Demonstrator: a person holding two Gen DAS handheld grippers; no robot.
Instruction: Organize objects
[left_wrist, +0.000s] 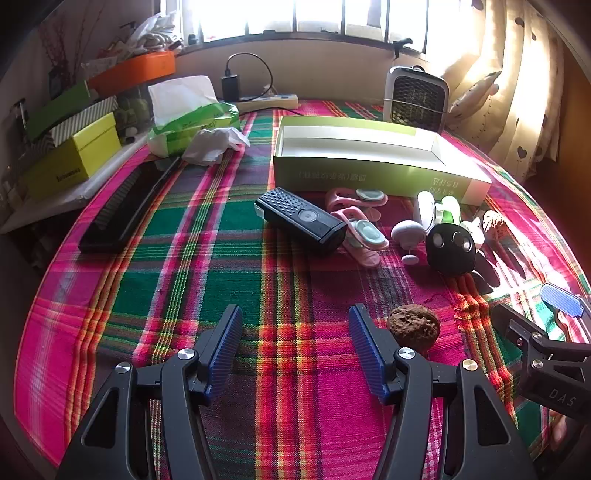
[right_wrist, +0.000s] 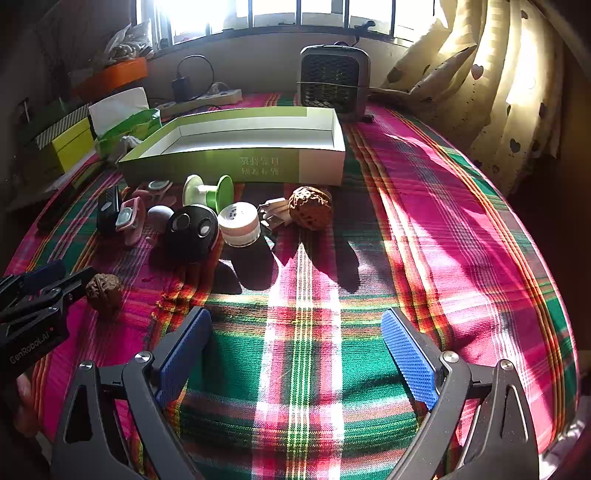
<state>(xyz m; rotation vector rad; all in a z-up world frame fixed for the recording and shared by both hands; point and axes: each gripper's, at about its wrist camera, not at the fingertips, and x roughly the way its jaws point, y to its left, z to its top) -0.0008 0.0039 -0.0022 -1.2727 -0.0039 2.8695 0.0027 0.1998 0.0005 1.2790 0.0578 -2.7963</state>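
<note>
Plaid tablecloth (right_wrist: 424, 206) across the whole table, sunlit on the right side. Toward the far edge, an open green-and-white cardboard box (right_wrist: 236, 162), empty inside as far as visible. Just behind its right end, a small grey fan heater (right_wrist: 334, 79). Left of the box, a tissue pack (left_wrist: 192, 122) and a long black comb (left_wrist: 122, 206) near the left edge.

In a row in front of the box, still on the cloth: black bike light (left_wrist: 301, 219), black round remote (right_wrist: 192, 230), green spool (right_wrist: 208, 192), pink clips (left_wrist: 360, 229), white-and-pink round gadget (right_wrist: 240, 223), walnut (right_wrist: 310, 206). Another walnut (left_wrist: 413, 326) alone nearer the front edge, just beside the left gripper (left_wrist: 295, 343).

Left gripper and right gripper (right_wrist: 295, 350) both spread wide, nothing between the pads, hovering over bare cloth.

Judged barely begun: nothing boxed, every small item left to move.
</note>
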